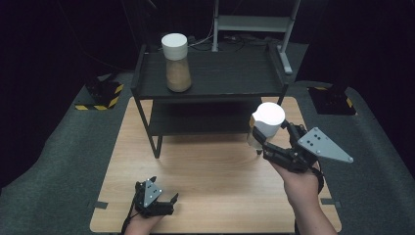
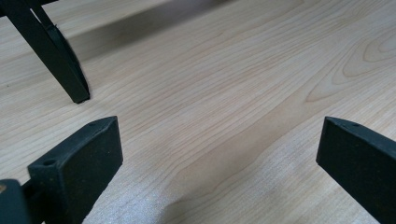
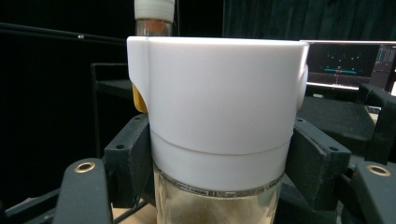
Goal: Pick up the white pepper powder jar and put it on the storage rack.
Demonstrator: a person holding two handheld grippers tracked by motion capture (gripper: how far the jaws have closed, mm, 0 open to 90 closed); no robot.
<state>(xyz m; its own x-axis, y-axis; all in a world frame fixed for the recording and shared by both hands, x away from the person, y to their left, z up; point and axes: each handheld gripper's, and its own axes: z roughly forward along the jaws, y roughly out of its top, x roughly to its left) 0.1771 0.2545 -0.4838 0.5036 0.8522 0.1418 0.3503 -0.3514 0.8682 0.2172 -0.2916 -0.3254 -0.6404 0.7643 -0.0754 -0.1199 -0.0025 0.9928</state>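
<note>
Above table (image 1: 210, 171): right gripper (image 1: 266, 143) clamps jar (image 1: 266, 125); shelf (image 1: 210, 73) ahead; left gripper (image 1: 164, 200) agape.

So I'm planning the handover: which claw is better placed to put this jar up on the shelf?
Right. The right claw is already shut on the white-capped jar, lifted near the shelf. The left claw rests open low over the table, holding nothing.

Jar (image 1: 265, 125) with white cap, lifted off the table

Clear glass body, wide white lid with a step line near its lower edge, yellow tab on one side of the cap. Tan powder inside. Roughly upright, slight tilt, in the air right of the black shelf unit's lower tier, clamped just under the lid.
</note>
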